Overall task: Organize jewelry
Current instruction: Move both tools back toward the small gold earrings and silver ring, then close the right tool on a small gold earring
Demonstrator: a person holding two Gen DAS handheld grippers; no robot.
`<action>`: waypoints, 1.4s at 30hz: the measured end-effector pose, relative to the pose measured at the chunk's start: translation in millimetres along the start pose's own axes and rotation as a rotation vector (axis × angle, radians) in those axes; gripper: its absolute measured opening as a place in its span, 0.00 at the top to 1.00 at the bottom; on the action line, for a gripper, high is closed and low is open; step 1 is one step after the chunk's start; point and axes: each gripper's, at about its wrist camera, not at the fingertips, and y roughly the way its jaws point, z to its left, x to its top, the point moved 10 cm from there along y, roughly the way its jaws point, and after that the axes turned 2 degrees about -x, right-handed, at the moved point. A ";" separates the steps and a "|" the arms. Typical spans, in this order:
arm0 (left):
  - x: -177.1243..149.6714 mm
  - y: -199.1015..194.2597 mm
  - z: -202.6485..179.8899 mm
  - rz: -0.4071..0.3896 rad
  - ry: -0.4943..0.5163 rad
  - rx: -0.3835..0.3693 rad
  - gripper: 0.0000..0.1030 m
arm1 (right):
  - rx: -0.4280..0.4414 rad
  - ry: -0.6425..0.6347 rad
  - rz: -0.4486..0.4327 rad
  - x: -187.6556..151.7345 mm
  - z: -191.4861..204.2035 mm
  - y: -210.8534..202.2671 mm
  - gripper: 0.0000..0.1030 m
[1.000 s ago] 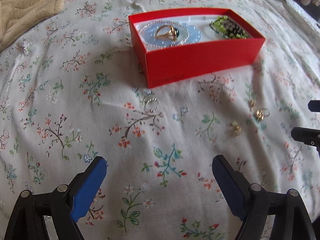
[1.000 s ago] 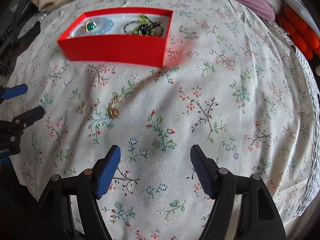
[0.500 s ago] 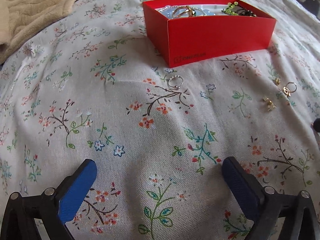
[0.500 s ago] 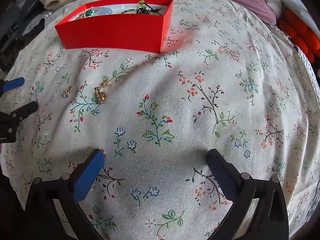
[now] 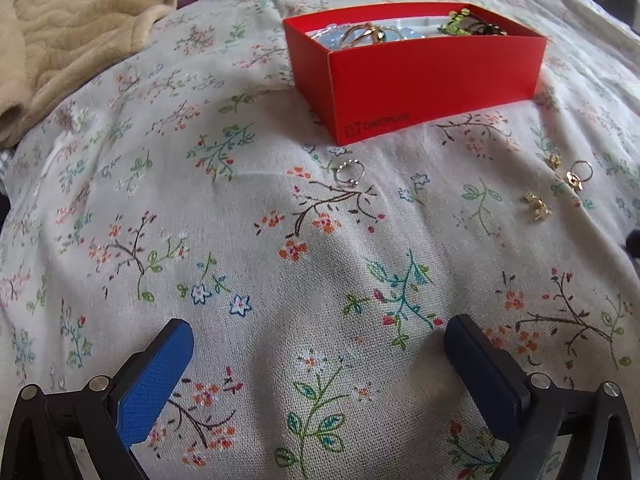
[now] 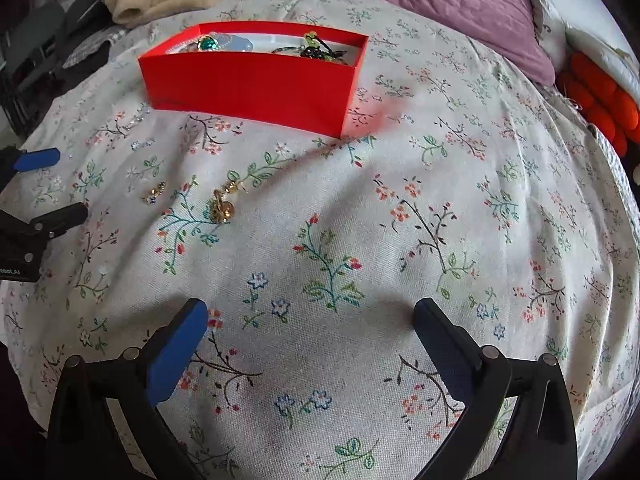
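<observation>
**Both grippers lower and wider, jewelry still loose on the sheet**

Since a second ago both of my views have dropped closer to the floral bedsheet (image 5: pixel 240 208), and the red box (image 5: pixel 432 76) now shows me more wall and less of its inside. Both sets of jaws have just been opening, with only cloth between them.

Nearest me, the left gripper (image 5: pixel 318 344) stands spread wide, empty, touching no jewelry. From its camera open sheet runs to 12 o'clock. A silver ring (image 5: pixel 349 172) lies there, just short of the box's near corner. At 2 o'clock sit a gold earring (image 5: pixel 537 204) and a gold ring (image 5: pixel 578 174), close together, well apart from the fingers.

The right gripper (image 6: pixel 310 320) is likewise wide apart and holds nothing. Bare sheet fills its 12 to 3 o'clock. At 11 o'clock lies a gold cluster (image 6: pixel 222 206), with a small gold piece (image 6: pixel 154 194) further left. The left gripper's fingers (image 6: pixel 38 158) enter at 9 o'clock.

Farthest, the box holds a green-stone ring (image 6: pixel 207 43) and a beaded piece (image 6: pixel 316 50). A beige blanket (image 5: pixel 76 36) bounds the far left, a purple pillow (image 6: pixel 432 12) the far right.
</observation>
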 end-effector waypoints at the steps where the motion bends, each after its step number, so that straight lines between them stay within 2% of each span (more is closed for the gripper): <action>1: 1.1 0.6 0.1 0.001 0.010 -0.005 0.00 | 0.011 -0.001 -0.004 2.8 1.6 -0.1 0.03; 6: 4.0 3.4 1.2 0.014 0.007 -0.044 0.00 | 0.044 -0.038 -0.022 16.9 14.6 -0.1 0.21; 12: 5.4 1.2 -1.4 -0.004 0.040 -0.035 0.00 | 0.083 -0.071 -0.026 28.9 29.1 2.9 0.40; 23: 6.6 2.3 1.5 0.014 0.020 -0.060 0.00 | 0.126 -0.102 -0.016 43.6 47.5 11.7 0.68; 30: 11.9 4.7 1.3 0.023 -0.001 -0.070 0.03 | 0.126 -0.103 -0.005 52.4 52.7 18.9 0.69; 35: 19.9 10.0 1.0 0.030 -0.023 -0.073 0.05 | 0.084 -0.129 0.006 56.3 57.5 21.9 0.69; 37: 22.8 11.1 0.9 0.032 -0.030 -0.071 0.06 | 0.075 -0.139 0.008 57.2 59.4 22.2 0.71; 40: 26.9 10.8 -1.0 0.034 -0.040 -0.076 0.10 | 0.083 -0.148 0.012 57.0 63.3 21.6 0.83; 42: 28.9 10.3 -3.0 0.034 -0.042 -0.085 0.11 | 0.076 -0.157 0.015 56.9 65.5 20.9 0.85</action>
